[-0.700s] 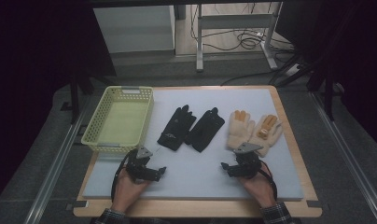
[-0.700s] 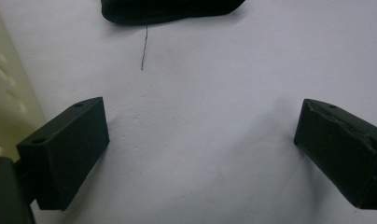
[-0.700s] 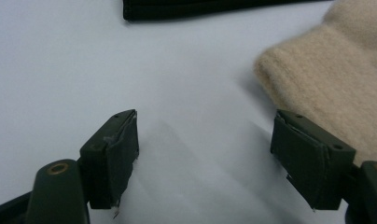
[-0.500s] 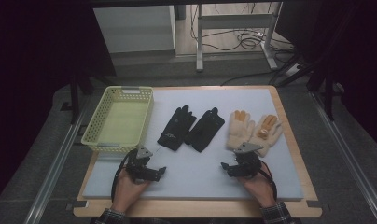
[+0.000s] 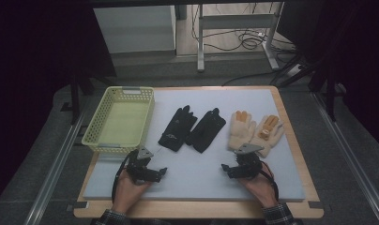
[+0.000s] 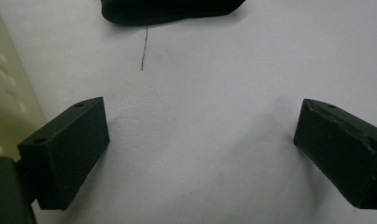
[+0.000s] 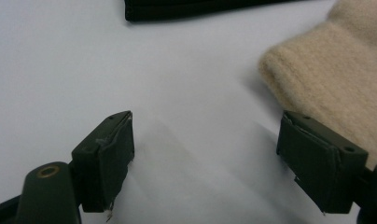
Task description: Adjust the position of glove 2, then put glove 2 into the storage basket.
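Two grippers resting on the mat [image 5: 197, 180], jaws apart.
Left gripper [image 5: 160, 172] lies near the black gloves [image 5: 192, 129]; right gripper [image 5: 223, 168] near the beige gloves [image 5: 254, 131]; both hold nothing.

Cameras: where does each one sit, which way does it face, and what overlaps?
High view: fixed above the person's side, looking forward and down on the white mat, yellow basket, black gloves and beige gloves; both hands show, with the left gripper and right gripper.
Left gripper view: rides the left gripper, jaws open over the mat, facing a black glove cuff.
Right gripper view: rides the right gripper, jaws open, beige glove cuff ahead.
Shared: mat and gloves.
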`<state>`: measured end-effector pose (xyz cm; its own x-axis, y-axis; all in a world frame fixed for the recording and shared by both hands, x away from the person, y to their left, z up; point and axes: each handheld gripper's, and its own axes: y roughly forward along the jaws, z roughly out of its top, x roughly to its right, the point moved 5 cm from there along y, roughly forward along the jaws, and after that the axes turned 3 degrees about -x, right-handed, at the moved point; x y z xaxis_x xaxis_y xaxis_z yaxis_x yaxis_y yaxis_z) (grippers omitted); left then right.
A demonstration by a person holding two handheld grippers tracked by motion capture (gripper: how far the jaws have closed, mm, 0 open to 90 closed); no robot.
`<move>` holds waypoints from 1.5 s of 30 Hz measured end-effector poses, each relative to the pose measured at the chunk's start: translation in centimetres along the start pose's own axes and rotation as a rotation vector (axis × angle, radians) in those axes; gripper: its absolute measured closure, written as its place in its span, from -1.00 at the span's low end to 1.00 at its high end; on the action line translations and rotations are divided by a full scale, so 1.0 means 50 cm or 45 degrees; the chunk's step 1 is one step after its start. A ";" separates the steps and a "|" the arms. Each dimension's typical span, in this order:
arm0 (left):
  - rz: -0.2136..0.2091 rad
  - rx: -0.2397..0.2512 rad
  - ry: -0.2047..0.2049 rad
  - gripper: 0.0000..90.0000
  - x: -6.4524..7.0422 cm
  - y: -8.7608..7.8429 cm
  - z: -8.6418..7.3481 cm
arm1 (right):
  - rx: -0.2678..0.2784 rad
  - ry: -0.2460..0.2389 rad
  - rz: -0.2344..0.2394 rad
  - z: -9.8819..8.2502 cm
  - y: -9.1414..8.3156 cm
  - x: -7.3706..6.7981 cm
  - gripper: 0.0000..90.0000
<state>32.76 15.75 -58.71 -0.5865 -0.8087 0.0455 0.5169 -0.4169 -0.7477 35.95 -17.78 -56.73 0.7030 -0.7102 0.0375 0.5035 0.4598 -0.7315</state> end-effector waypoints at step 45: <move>0.000 0.000 0.000 -0.92 0.000 0.000 0.000 | 0.021 0.034 0.026 0.137 0.037 0.024 -0.33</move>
<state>32.75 15.76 -58.70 -0.5867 -0.8085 0.0457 0.5168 -0.4173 -0.7475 41.19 -14.13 -53.38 0.6996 -0.7145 0.0040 0.4976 0.4831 -0.7204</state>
